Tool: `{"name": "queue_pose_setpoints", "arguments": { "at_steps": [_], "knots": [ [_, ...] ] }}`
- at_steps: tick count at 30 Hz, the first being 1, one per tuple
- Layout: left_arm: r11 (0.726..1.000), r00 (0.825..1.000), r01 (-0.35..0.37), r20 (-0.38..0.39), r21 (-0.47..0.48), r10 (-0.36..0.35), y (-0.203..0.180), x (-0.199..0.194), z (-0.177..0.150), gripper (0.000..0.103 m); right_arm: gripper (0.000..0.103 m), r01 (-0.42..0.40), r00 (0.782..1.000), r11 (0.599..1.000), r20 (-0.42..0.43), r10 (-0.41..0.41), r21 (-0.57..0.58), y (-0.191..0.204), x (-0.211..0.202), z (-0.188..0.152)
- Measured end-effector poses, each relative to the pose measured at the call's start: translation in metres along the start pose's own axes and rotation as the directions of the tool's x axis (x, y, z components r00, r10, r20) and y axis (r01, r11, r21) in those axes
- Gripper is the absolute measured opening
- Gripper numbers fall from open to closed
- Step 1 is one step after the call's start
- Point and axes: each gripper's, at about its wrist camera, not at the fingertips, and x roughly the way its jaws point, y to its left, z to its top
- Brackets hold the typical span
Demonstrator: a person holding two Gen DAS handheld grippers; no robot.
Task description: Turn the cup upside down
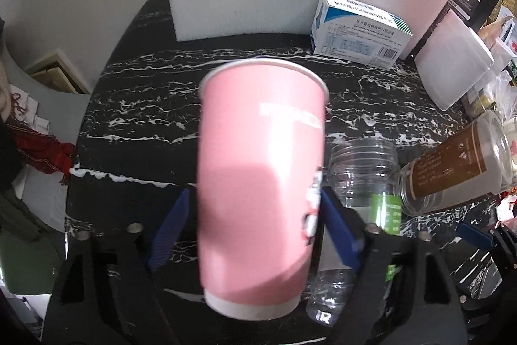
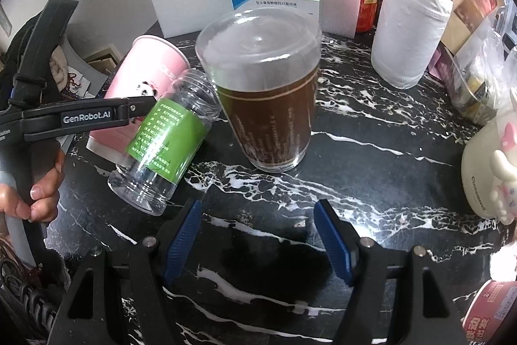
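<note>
A pink paper cup [image 1: 258, 183] with a panda print sits between the blue pads of my left gripper [image 1: 255, 225]. The right pad touches its side; a thin gap shows at the left pad. The cup is tilted, rim away from the camera, white base near. In the right wrist view the pink cup [image 2: 145, 76] leans up-left above the table, partly hidden by the left gripper's arm [image 2: 87, 117]. My right gripper [image 2: 258, 241] is open and empty over the black marble table [image 2: 371, 183].
A clear plastic jar with a green label [image 2: 164, 141] lies tilted beside the cup. A lidded brown drink cup [image 2: 265, 92] stands mid-table. A blue-white box [image 1: 358, 31], a paper roll [image 2: 410, 34], bags and a cream bottle [image 2: 484, 170] crowd the back and right.
</note>
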Motion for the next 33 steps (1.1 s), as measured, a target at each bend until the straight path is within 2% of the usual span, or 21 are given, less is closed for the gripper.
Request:
{"name": "queue_pose_setpoints", "arguments": {
  "at_steps": [4, 9, 18, 26, 33],
  "knots": [
    [1.0, 1.0, 0.009, 0.025, -0.008, -0.009, 0.002, 0.0, -0.001, 0.072, 0.072, 0.0, 1.0, 1.0, 0.001, 0.0, 0.005, -0.002, 0.0, 0.0],
    [1.0, 0.998, -0.016, 0.063, -0.004, 0.016, 0.003, -0.01, -0.004, 0.072, 0.072, 0.001, 1.0, 1.0, 0.005, -0.001, 0.011, -0.004, -0.003, -0.003],
    [0.999, 0.993, -0.047, 0.109, 0.007, 0.046, 0.002, -0.054, -0.021, 0.072, 0.072, -0.013, 0.999, 1.0, 0.038, 0.014, -0.007, 0.006, -0.024, -0.014],
    [0.998, 0.989, -0.054, 0.136, -0.014, 0.055, 0.0, -0.1, -0.06, 0.072, 0.072, -0.017, 0.996, 1.0, 0.085, 0.019, -0.024, 0.016, -0.053, -0.033],
    [0.999, 0.991, -0.044, 0.125, -0.029, 0.047, -0.006, -0.122, -0.105, 0.072, 0.072, -0.012, 0.993, 0.999, 0.116, 0.016, -0.033, 0.023, -0.074, -0.056]
  ]
}}
